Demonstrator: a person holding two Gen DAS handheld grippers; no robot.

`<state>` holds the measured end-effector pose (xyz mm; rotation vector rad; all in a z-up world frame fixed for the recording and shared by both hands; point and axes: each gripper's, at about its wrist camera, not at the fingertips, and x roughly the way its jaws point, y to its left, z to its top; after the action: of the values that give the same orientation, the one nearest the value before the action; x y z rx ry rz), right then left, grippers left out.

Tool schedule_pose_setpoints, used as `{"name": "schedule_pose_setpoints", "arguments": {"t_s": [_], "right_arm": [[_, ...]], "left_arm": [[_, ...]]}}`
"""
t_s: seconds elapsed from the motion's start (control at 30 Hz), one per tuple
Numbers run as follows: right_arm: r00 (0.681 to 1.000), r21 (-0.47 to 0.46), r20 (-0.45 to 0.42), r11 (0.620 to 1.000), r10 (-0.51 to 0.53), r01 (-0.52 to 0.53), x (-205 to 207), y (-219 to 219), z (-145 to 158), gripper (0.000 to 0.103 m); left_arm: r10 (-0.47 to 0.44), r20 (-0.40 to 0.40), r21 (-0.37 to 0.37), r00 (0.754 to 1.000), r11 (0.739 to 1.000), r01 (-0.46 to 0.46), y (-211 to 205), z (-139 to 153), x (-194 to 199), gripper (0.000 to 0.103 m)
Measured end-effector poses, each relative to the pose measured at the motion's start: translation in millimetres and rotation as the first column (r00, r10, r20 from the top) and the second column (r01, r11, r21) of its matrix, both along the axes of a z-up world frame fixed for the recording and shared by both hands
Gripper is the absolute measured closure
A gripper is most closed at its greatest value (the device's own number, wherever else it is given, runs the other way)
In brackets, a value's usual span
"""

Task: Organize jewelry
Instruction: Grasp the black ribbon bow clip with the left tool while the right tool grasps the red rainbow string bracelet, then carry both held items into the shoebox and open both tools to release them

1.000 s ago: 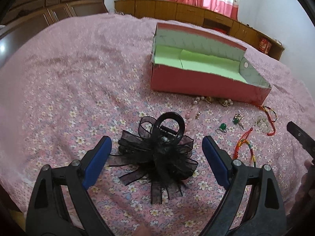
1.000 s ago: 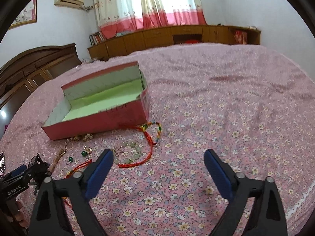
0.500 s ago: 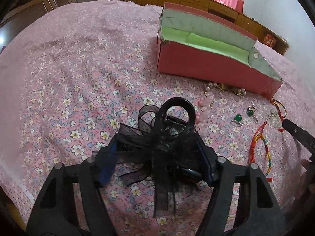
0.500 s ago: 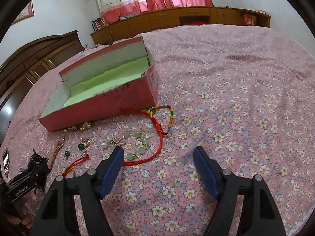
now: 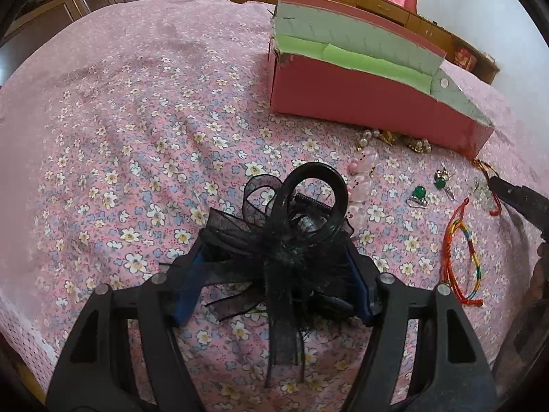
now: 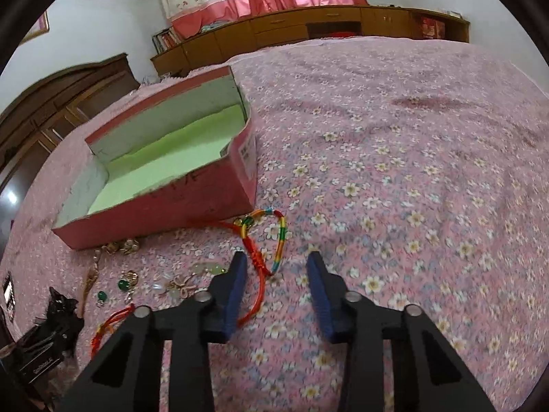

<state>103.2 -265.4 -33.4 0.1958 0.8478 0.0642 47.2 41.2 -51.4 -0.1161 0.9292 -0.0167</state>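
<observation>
A black bow hair clip (image 5: 295, 237) lies on the pink floral bedspread. My left gripper (image 5: 274, 257) has closed around the bow, its blue pads pressing the ribbon on both sides. A red box with a green lining (image 5: 370, 79) stands open behind it and also shows in the right wrist view (image 6: 164, 171). My right gripper (image 6: 276, 267) is partly closed and empty, its fingers either side of a red and rainbow cord bracelet (image 6: 264, 240). Green earrings (image 5: 420, 192), a pink bead piece (image 5: 360, 178) and another rainbow bracelet (image 5: 463, 257) lie loose.
Gold and pearl pieces (image 5: 394, 139) lie against the box's front wall. A pale bead bracelet (image 6: 192, 278) lies left of my right gripper. The bedspread (image 6: 411, 171) stretches wide to the right. Wooden cabinets (image 6: 308, 31) line the far wall.
My left gripper moved forward and closed on the black bow clip. My right gripper moved down towards the red cord bracelet and narrowed its jaws.
</observation>
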Motion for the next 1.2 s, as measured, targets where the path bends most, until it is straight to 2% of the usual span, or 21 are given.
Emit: {"name": "schedule_pose_setpoints", "arguments": {"t_s": [0.17, 0.27, 0.37, 0.43, 0.6, 0.7, 0.77, 1.1, 1.2], "right_arm": [[1.000, -0.014, -0.008, 1.000, 0.020, -0.020, 3.6, 2.3, -3.4, 0.089], [1.000, -0.026, -0.001, 0.999, 0.028, -0.028, 1.5, 2.6, -2.8, 0.093], [1.000, -0.024, 0.003, 0.999, 0.024, -0.024, -2.9, 2.5, -1.7, 0.093], [1.000, -0.026, 0.011, 0.999, 0.022, -0.021, -6.6, 2.3, 2.0, 0.094], [0.999, -0.033, 0.046, 0.999, 0.019, -0.018, -18.9, 0.5, 15.6, 0.094], [0.998, -0.034, 0.056, 0.999, 0.020, -0.018, -24.6, 0.3, 22.0, 0.094], [0.998, -0.029, 0.064, 0.999, 0.020, -0.018, -29.5, 0.0, 25.9, 0.094], [0.993, -0.015, 0.111, 0.999, 0.048, -0.047, -48.0, 3.6, 44.4, 0.094], [0.990, -0.020, 0.130, 0.998, 0.063, -0.061, -53.1, 6.4, 51.1, 0.094]], "left_arm": [[-0.006, -0.014, 0.022, 1.000, 1.000, 0.006, -2.6, -3.0, 2.3, 0.039], [-0.003, -0.024, 0.038, 1.000, 0.999, 0.003, -4.4, -2.5, 2.4, 0.038], [0.003, -0.031, 0.021, 1.000, 1.000, -0.002, -4.0, 1.6, 2.0, 0.040], [0.001, -0.021, 0.015, 1.000, 1.000, -0.001, -5.0, 6.0, -1.6, 0.046], [-0.003, -0.001, -0.028, 1.000, 1.000, 0.003, -4.2, 14.7, -11.4, 0.076], [-0.002, 0.017, -0.048, 1.000, 0.999, 0.003, -2.0, 17.4, -17.1, 0.081], [-0.005, 0.033, -0.048, 0.999, 0.999, 0.007, -3.4, 20.7, -20.8, 0.091], [-0.065, 0.077, -0.067, 0.995, 0.995, 0.070, -11.7, 40.4, -33.0, 0.091], [-0.077, 0.111, -0.051, 0.991, 0.995, 0.083, -16.4, 52.4, -35.2, 0.091]]}}
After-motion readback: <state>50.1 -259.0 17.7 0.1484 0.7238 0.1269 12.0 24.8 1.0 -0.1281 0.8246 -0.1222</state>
